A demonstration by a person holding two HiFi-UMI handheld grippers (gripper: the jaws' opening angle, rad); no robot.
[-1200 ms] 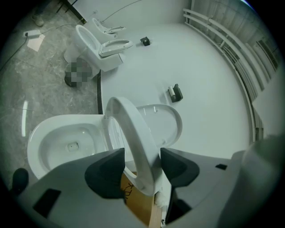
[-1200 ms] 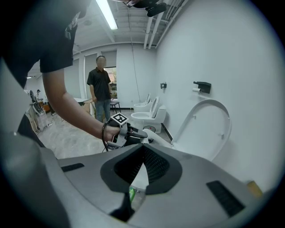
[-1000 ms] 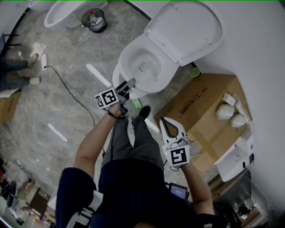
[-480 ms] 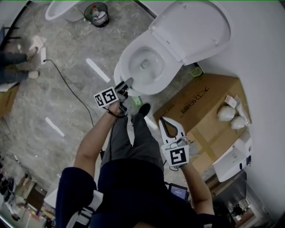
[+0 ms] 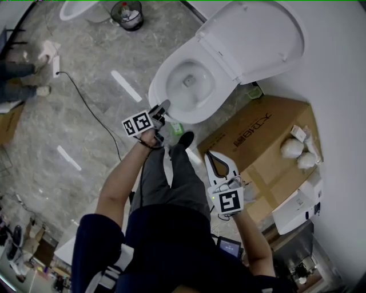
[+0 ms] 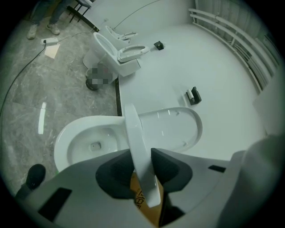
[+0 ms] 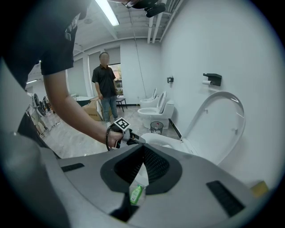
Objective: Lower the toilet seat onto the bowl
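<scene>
The white toilet has its lid (image 5: 257, 34) up against the wall and its bowl (image 6: 71, 138) open. In the left gripper view the toilet seat (image 6: 133, 133) shows edge-on, tilted between bowl and lid (image 6: 178, 129). My left gripper (image 6: 141, 164) holds the seat's front edge; its jaws have just been closing with the seat between them, and both dark pads now touch it. From above, that left gripper (image 5: 166, 106) is at the bowl's front. My right gripper (image 5: 210, 155) hangs back beside the person's leg, tips together and holding nothing.
A cardboard box (image 5: 263, 137) stands right of the toilet, with white bundles on it. A green bottle (image 5: 178, 129) lies on the floor by the bowl's foot. A bin (image 5: 127, 12) and a cable (image 5: 86, 109) are to the left. A second toilet (image 6: 120, 53) and a person (image 7: 106, 84) stand further off.
The left gripper's jaws have narrowed at the front of the bowl, and the toilet has shifted slightly up and right in the head view. The right gripper has kept its place.
</scene>
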